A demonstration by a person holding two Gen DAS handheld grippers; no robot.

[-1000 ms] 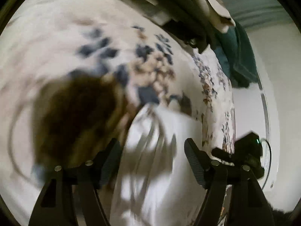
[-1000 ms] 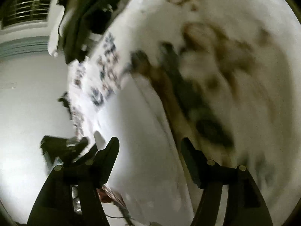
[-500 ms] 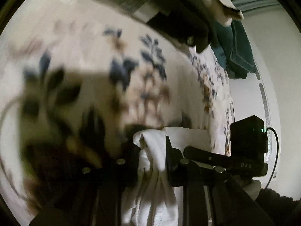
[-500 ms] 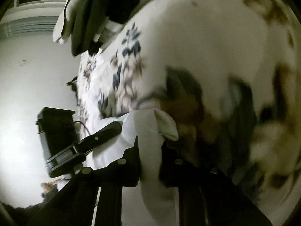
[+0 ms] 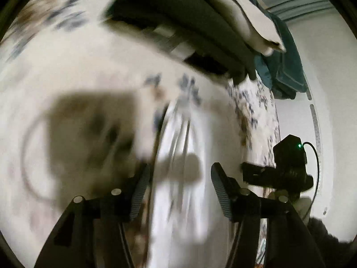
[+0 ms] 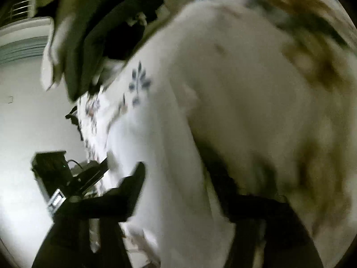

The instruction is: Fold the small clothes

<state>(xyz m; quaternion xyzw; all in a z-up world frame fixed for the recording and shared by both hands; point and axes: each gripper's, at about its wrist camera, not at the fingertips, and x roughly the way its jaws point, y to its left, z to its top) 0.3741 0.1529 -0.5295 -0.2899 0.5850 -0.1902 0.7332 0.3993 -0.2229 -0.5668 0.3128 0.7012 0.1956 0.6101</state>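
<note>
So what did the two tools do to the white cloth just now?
Half a second ago both tools were pinched shut on an edge of the white cloth. Now the left tool and the right tool have opened, let it go and pulled back a little. It lies on the flowery bedsheet. The pile of dark clothes at the back stayed put.

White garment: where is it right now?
In the left wrist view the white garment lies on the floral bedsheet, centre-bottom, under the open left gripper.
</note>
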